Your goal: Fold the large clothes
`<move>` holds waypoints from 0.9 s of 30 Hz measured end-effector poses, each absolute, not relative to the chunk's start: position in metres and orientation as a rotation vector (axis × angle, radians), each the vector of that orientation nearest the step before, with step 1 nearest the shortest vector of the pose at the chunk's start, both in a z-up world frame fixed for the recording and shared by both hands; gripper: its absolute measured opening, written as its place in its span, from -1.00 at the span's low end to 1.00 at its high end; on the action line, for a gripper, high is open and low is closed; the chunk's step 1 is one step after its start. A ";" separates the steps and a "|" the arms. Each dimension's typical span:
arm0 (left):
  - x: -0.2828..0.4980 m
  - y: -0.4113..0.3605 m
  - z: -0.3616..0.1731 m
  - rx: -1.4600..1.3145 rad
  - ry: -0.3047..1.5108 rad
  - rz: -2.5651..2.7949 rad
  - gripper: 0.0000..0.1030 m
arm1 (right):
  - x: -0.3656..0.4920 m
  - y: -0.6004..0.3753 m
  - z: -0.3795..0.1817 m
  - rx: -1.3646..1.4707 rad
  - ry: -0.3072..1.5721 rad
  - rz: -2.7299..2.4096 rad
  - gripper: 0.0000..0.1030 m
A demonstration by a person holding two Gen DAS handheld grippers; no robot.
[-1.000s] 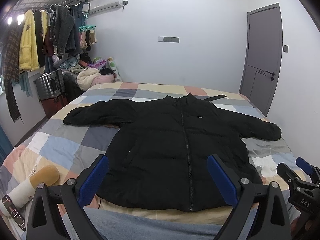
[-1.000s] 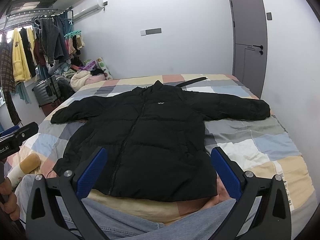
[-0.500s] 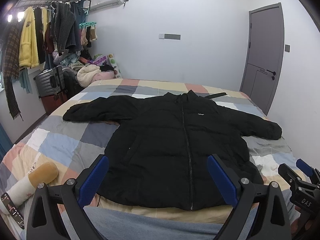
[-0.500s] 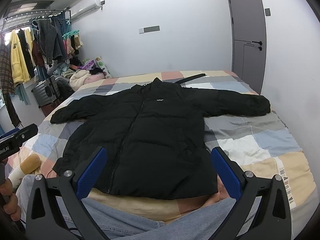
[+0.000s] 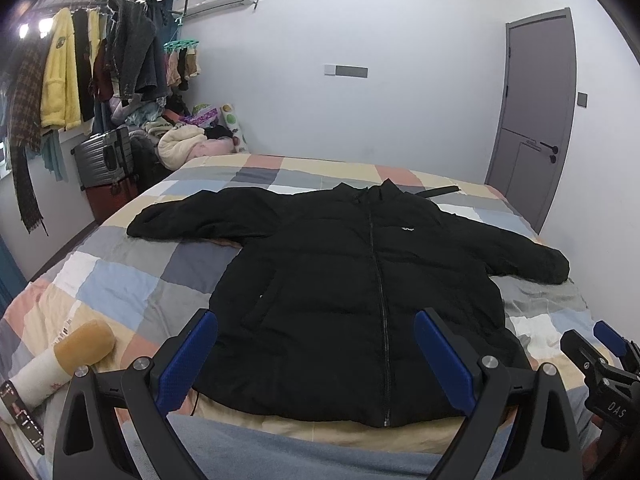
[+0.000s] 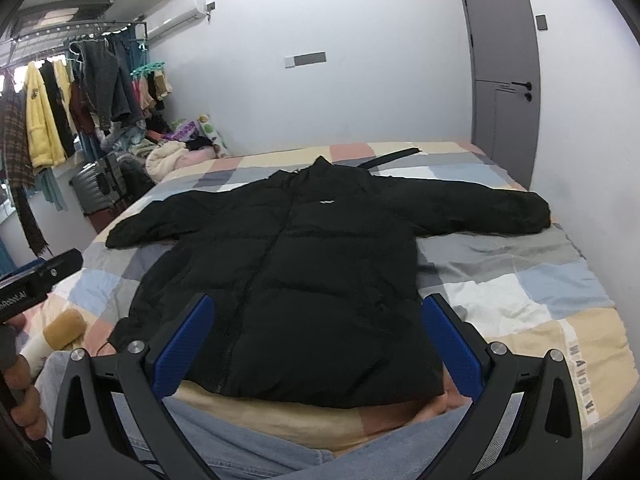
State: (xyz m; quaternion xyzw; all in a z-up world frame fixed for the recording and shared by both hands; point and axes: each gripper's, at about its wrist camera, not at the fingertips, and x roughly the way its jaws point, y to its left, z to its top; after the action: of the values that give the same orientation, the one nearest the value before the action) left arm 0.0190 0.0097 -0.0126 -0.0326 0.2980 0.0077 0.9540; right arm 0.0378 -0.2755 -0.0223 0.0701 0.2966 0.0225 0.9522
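The small white label (image 5: pixel 407 229) on the jacket (image 5: pixel 340 280) is too small to read. The phone (image 5: pixel 22 416) is cut off by the left edge.

Black puffer jacket (image 6: pixel 304 264): lies flat, front up, zipped, sleeves spread, on the patchwork bedcover (image 6: pixel 520 292); collar toward the far wall, hem toward the camera; right gripper (image 6: pixel 316 340): blue-padded fingers (image 6: pixel 184 344) wide apart, above the jacket's hem, touching nothing; grey door (image 6: pixel 500 72): beyond the jacket's right sleeve; clothes rack (image 6: pixel 80 96): beyond its left sleeve; plush toy (image 6: pixel 60 332): near the hem's left corner.
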 end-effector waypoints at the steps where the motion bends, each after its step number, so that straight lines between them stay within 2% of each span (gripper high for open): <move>1: 0.019 0.011 -0.013 -0.072 0.602 0.016 0.93 | 0.038 -0.275 -0.022 0.139 0.602 0.045 1.00; 18: 0.037 0.011 -0.011 -0.092 0.594 0.015 0.93 | 0.070 -0.307 -0.016 0.149 0.633 0.068 1.00; 27: 0.060 0.007 -0.002 -0.086 0.573 0.026 0.93 | 0.099 -0.353 0.018 0.131 0.541 0.030 1.00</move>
State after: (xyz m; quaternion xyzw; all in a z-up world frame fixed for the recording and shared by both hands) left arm 0.0603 0.0069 -0.0020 -0.0425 0.2826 0.0129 0.9582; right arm 0.0992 -0.3527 0.0176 0.0644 0.2668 0.0146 0.9615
